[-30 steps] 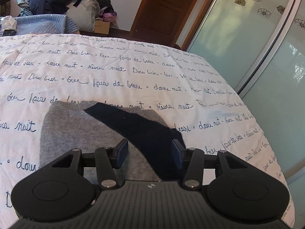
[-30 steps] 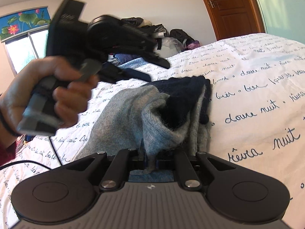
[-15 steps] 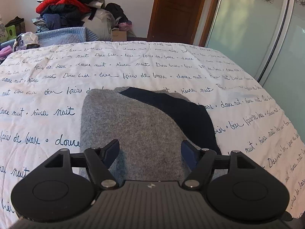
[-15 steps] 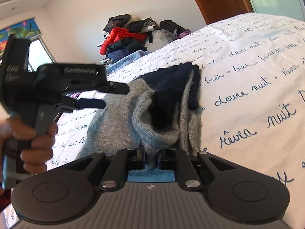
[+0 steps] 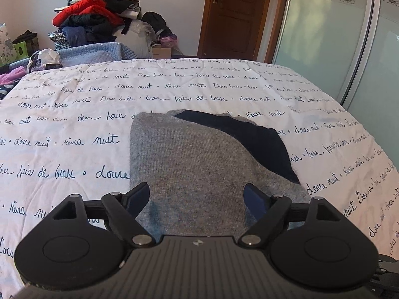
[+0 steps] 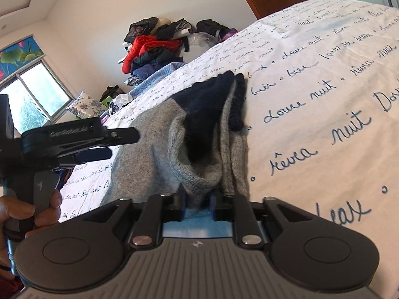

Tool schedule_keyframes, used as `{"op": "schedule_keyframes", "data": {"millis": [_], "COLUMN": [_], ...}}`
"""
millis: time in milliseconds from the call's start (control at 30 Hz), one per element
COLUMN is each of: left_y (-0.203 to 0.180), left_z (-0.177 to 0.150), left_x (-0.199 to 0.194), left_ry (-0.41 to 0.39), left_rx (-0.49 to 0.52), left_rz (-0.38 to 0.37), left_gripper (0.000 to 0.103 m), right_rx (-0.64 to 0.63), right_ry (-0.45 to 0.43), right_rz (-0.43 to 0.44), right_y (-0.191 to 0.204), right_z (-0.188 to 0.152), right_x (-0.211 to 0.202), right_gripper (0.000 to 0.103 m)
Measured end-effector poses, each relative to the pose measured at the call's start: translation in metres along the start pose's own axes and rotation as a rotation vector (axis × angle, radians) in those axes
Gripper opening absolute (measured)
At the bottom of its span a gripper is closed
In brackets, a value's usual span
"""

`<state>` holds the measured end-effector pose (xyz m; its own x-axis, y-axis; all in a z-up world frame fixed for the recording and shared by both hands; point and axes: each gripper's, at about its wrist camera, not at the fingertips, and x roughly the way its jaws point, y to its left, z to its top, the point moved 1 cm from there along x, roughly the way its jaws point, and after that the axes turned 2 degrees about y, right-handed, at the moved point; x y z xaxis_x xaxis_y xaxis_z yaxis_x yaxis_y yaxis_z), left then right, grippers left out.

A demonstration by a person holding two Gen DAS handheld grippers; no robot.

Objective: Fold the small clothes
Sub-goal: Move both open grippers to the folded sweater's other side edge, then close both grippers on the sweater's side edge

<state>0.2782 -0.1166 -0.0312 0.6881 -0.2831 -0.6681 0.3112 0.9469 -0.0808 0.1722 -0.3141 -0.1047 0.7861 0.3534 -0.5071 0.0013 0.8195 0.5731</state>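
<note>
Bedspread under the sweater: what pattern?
The bedspread is white with rows of dark blue cursive script; the left wrist view shows it best.

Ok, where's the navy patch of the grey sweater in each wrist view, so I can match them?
Left wrist view: the navy patch runs diagonally across the grey sweater, right of centre, beyond the left gripper.
Right wrist view: the navy patch is at centre, above the bunched fold between the right gripper fingers.
Shared landmark: the red jacket on the clothes pile.
</note>
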Motion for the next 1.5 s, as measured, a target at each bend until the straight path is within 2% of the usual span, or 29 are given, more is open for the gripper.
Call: {"op": "schedule_keyframes", "data": {"millis": [133, 200, 233, 267, 333, 433, 567, 767, 867, 1000, 1100, 1133, 1167, 1200, 1233, 1300, 1367, 1500], "left_y": [0.019, 0.033, 0.042, 0.049, 0.066, 0.088, 0.117, 0.138, 0.14, 0.129, 0.117, 0.114, 0.113, 0.112, 0.112, 0.112, 0.113, 0.107], "left_z": [0.001, 0.004, 0.006, 0.008, 0.014, 0.024, 0.026, 0.028, 0.031, 0.036, 0.038, 0.039, 0.039, 0.04, 0.04, 0.041, 0.041, 0.041], "left_x": [-0.011, -0.014, -0.015, -0.014, -0.009, 0.01, 0.041, 0.073, 0.088, 0.106, 0.116, 0.12, 0.122, 0.126, 0.127, 0.127, 0.121, 0.099], "left_ry": [-0.045, -0.065, -0.075, -0.081, -0.075, -0.014, 0.084, 0.119, 0.135, 0.138, 0.117, 0.106, 0.1, 0.094, 0.089, 0.074, 0.049, -0.02], "left_rx": [0.007, -0.011, -0.022, -0.033, -0.057, -0.122, -0.262, -0.381, -0.409, -0.365, -0.347, -0.355, -0.368, -0.382, -0.392, -0.394, -0.36, -0.298], "left_rz": [0.026, 0.034, 0.037, 0.041, 0.034, -0.051, -0.181, -0.33, -0.389, -0.442, -0.462, -0.464, -0.458, -0.452, -0.446, -0.417, -0.407, -0.388], "left_gripper": [0.087, 0.09, 0.091, 0.092, 0.092, 0.093, 0.093, 0.093, 0.093, 0.091, 0.086, 0.085, 0.079, 0.067, 0.061, 0.038, 0.027, 0.022], "right_rx": [-0.018, -0.03, -0.035, -0.034, -0.02, 0.01, 0.027, 0.125, 0.145, 0.149, 0.123, 0.112, 0.107, 0.115, 0.122, 0.111, 0.083, 0.032], "right_ry": [0.024, 0.024, 0.014, -0.002, -0.048, -0.075, -0.026, 0.081, 0.121, 0.143, 0.154, 0.161, 0.171, 0.183, 0.191, 0.179, 0.159, 0.096], "right_rz": [0.0, 0.011, 0.017, 0.012, 0.023, 0.078, 0.088, 0.133, 0.165, 0.264, 0.287, 0.285, 0.268, 0.246, 0.246, 0.25, 0.256, 0.292], "right_y": [-0.004, -0.006, -0.007, -0.01, -0.017, -0.029, -0.039, -0.061, -0.071, -0.075, -0.071, -0.068, -0.066, -0.065, -0.066, -0.065, -0.062, -0.055], "right_z": [0.003, 0.007, 0.011, 0.017, 0.033, 0.063, 0.098, 0.126, 0.131, 0.142, 0.148, 0.149, 0.15, 0.15, 0.15, 0.148, 0.147, 0.148], "right_x": [-0.011, -0.021, -0.026, -0.031, -0.036, -0.026, 0.014, 0.079, 0.103, 0.121, 0.134, 0.138, 0.143, 0.149, 0.153, 0.153, 0.149, 0.137], "right_gripper": [0.025, 0.031, 0.038, 0.056, 0.077, 0.077, 0.077, 0.077, 0.076, 0.077, 0.075, 0.067, 0.048, 0.038, 0.024, 0.02, 0.019, 0.018]}}
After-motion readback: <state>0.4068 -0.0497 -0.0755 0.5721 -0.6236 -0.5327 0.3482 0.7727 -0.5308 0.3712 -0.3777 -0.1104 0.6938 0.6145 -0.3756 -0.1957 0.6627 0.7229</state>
